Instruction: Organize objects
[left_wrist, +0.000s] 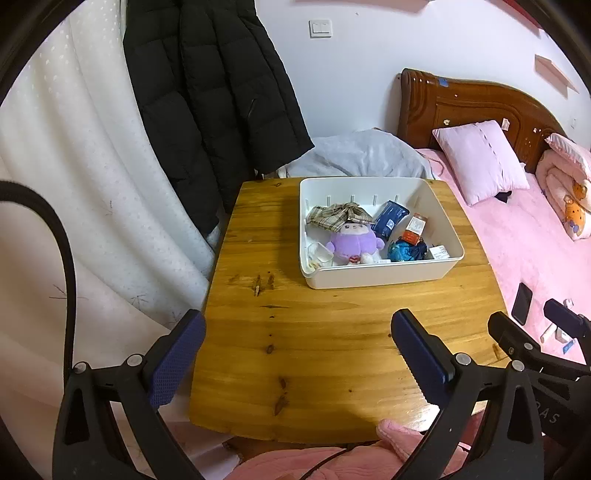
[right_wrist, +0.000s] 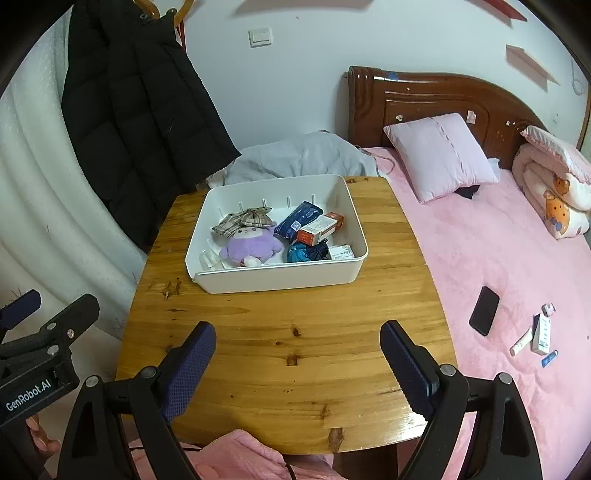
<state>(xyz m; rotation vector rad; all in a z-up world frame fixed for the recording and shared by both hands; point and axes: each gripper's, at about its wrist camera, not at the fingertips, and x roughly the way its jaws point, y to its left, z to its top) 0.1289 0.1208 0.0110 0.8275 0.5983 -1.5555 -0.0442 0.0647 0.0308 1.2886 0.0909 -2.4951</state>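
A white plastic bin (left_wrist: 384, 275) (right_wrist: 280, 282) stands at the far side of a small wooden table (left_wrist: 314, 350) (right_wrist: 295, 354). In it lie a purple plush doll (left_wrist: 352, 243) (right_wrist: 251, 243), a plaid cloth bow (left_wrist: 336, 214) (right_wrist: 243, 219), a dark blue packet (left_wrist: 389, 218) (right_wrist: 297, 221), an orange-white box (left_wrist: 415, 229) (right_wrist: 319, 229), a blue bundle (left_wrist: 404, 251) (right_wrist: 304, 253) and small white items. My left gripper (left_wrist: 295, 354) is open and empty over the table's near edge. My right gripper (right_wrist: 297, 363) is open and empty, also near the front.
A black coat (left_wrist: 218, 103) (right_wrist: 144, 122) hangs left of the table by a white curtain (left_wrist: 74, 166). A pink bed (right_wrist: 517, 277) lies to the right with a pillow (right_wrist: 439, 155), a black phone (right_wrist: 484, 310) and small tubes (right_wrist: 535, 334).
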